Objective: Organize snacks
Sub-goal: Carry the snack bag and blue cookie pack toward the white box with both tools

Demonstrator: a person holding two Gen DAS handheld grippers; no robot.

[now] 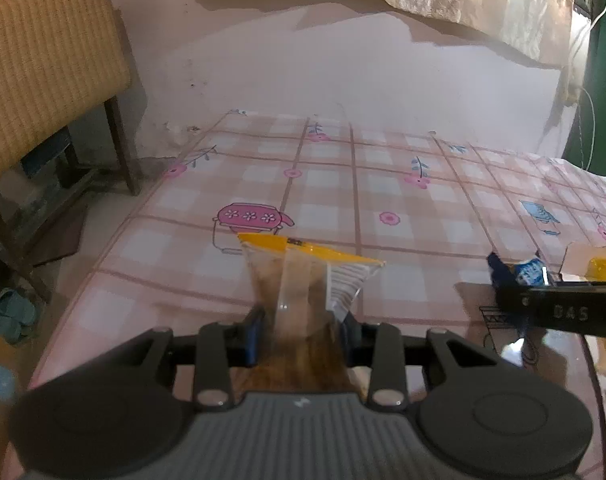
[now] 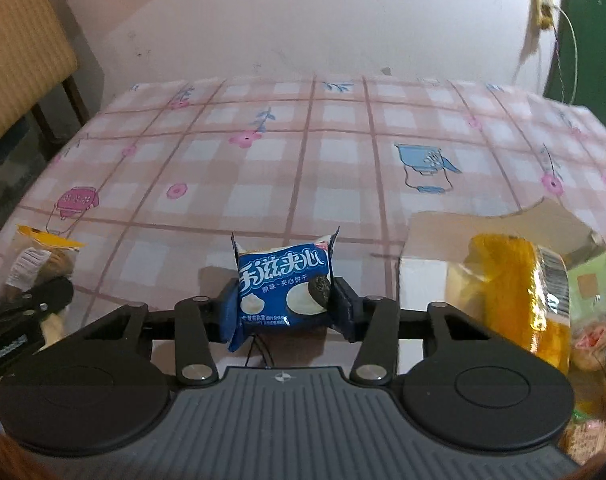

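Blue cookie pack (image 2: pixel 283 286) pinched upright in right gripper (image 2: pixel 283 304), w/ box (image 2: pixel 427 248) just to its right, so right is nearer. Left gripper (image 1: pixel 303 332) clamps clear snack bag (image 1: pixel 307 276), farther left over tabletop (image 2: pixel 303 152).

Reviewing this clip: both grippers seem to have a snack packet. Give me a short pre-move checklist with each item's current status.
1. Left gripper shut on the clear yellow-topped packet: ok.
2. Right gripper shut on the blue cookie packet, pads pressing its sides: ok.
3. Both packets lifted off the tablecloth: cannot tell.
4. The two grippers apart, not touching: ok.
5. Cardboard box open, with snacks already inside: ok.
6. Room left in the box: cannot tell.
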